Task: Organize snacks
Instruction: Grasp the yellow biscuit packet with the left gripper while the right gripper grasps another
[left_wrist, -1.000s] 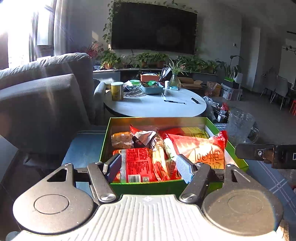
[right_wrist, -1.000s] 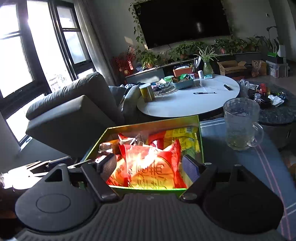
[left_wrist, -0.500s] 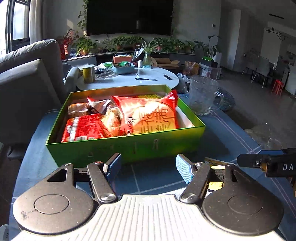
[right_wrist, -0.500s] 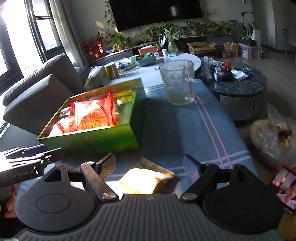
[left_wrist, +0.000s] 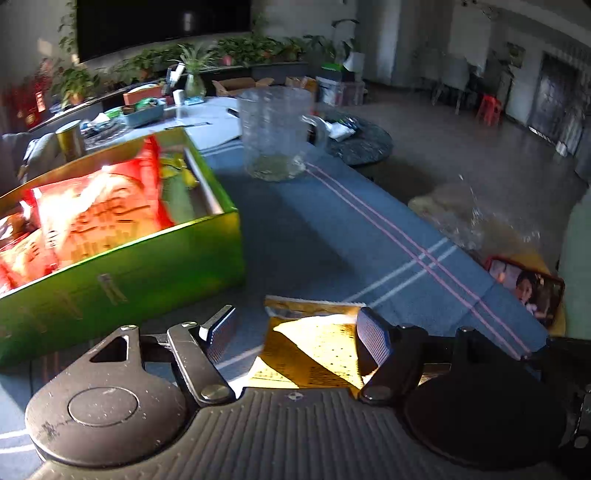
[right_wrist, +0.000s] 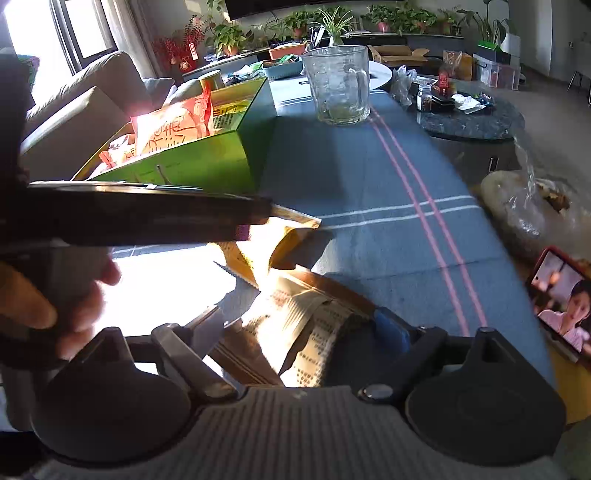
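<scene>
A green box (left_wrist: 122, 266) filled with red and orange snack packets (left_wrist: 99, 210) sits on the blue tablecloth; it also shows in the right wrist view (right_wrist: 192, 162). A yellow snack packet (left_wrist: 314, 339) lies on the cloth between the open fingers of my left gripper (left_wrist: 295, 339). In the right wrist view a second, brown-edged packet (right_wrist: 295, 328) lies between the open fingers of my right gripper (right_wrist: 299, 332), just nearer than the yellow packet (right_wrist: 266, 243). The left gripper's body (right_wrist: 140, 214) crosses that view over the yellow packet.
A glass mug (left_wrist: 275, 136) stands on the cloth beyond the box; it also shows in the right wrist view (right_wrist: 340, 85). A phone (right_wrist: 561, 299) with a lit screen lies off the table's right edge beside a plastic bag (right_wrist: 524, 210). A grey sofa (right_wrist: 85, 107) is left.
Both grippers pulled back from over the box and dropped low to the near cloth. Each now has a packet between its open fingers. The left gripper swung right.
</scene>
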